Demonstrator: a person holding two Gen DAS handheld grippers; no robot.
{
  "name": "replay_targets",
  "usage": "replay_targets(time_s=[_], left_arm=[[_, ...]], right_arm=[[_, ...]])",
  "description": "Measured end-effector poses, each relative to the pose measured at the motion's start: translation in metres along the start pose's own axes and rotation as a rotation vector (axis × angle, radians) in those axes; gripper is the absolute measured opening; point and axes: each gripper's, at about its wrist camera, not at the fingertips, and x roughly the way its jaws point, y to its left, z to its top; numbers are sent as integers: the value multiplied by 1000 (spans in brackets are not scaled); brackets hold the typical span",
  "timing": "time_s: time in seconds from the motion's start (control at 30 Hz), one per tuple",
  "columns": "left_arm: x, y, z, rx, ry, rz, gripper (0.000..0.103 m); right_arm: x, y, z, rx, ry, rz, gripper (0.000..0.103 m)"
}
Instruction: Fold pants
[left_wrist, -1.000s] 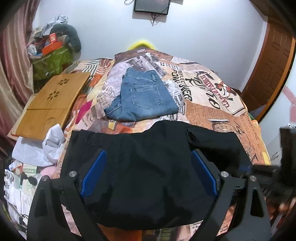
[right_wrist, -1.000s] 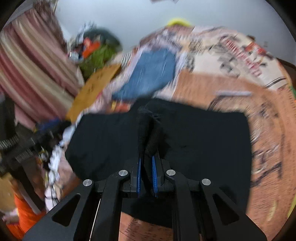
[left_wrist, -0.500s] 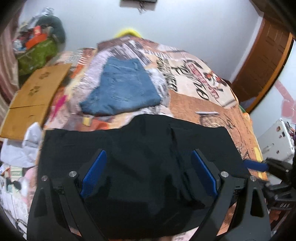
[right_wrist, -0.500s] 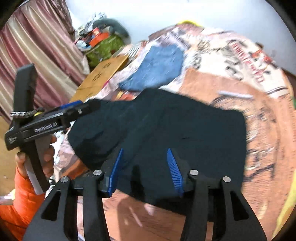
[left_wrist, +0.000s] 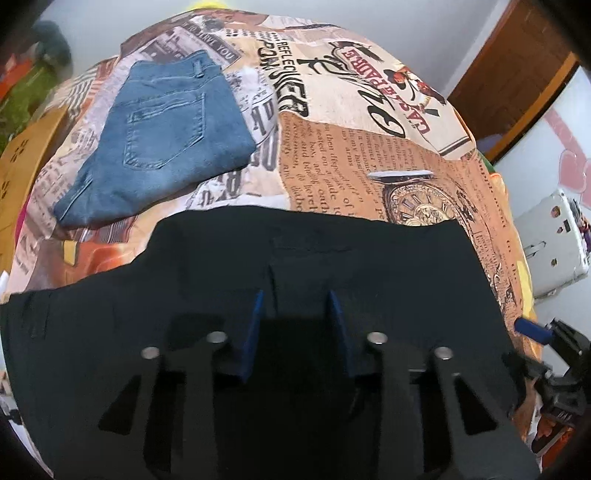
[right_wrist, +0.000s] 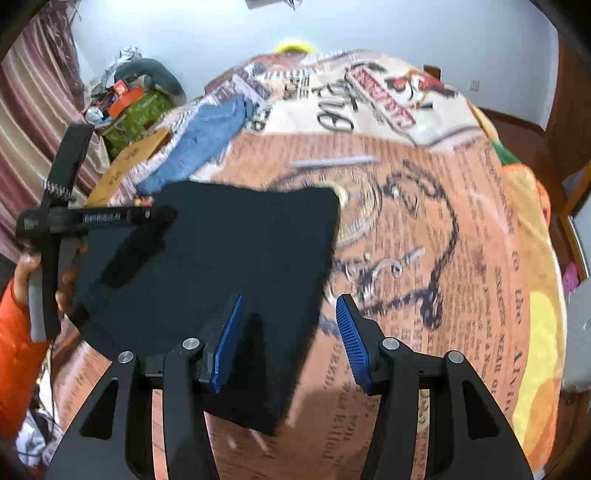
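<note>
Black pants (left_wrist: 369, 266) lie folded on the near bedspread (left_wrist: 369, 155). Left gripper (left_wrist: 295, 306) jaws narrow, over fabric, grip unclear. Right gripper (right_wrist: 290, 328) jaws wide, straddling the right edge.

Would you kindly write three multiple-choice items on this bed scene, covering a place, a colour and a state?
1. Where do the folded jeans lie relative to the black pants?
A. beyond them, farther up the bed
B. on top of them
C. on the floor

2. What colour are the pads of the right hand-held gripper?
A. red
B. blue
C. green

3. How is the right hand-held gripper?
A. shut on the pants
B. shut on the jeans
C. open

Key: 1 A, bedspread shows between the two garments; 2 B, both ribbed pads are blue; 3 C, a wide gap separates the pads.
</note>
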Motion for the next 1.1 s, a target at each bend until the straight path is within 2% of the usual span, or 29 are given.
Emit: replay_targets(time_s=[0.03,0.07,0.33,0.4,0.5,0.57,0.67,0.73,0.77,0.83,0.9,1.03,1.1], left_arm=[[-1,-2,0,13,-15,12,21],[-2,-4,-1,26,-23,15,18],[-33,-34,-2,175,-172,167,14],[-31,-36,3,183,-166,187,14],[-10,-21,5,133,-94,172,15],[6,-5,-1,74,-43,151,18],[2,11,-6,8,-49,124,27],[-5,14,-6,11,-52,180,30],[-12,15,-6,22,-58,232,30],[-22,15,-6,38,-64,258,30],[-39,13,-8,37,-86,213,31],[-58,-7,-18,75,-112,121,50],[-59,-20,-28,118,-113,104,53]], right_arm=[[4,0,-4,-8,14,6,48],[8,1,-8,-17,27,13,48],[9,1,-14,-38,7,38,48],[10,1,-15,-39,6,39,48],[10,1,-15,-37,3,36,48],[11,1,-16,-36,1,31,48],[9,0,-17,-28,-1,27,48],[7,-1,-17,-29,2,21,48],[6,0,-16,-33,5,16,48],[0,2,-12,-53,-3,-5,48],[-5,5,-5,-74,-25,-18,48],[-9,13,15,-98,-59,-21,48],[-3,18,22,-111,-48,-15,48]])
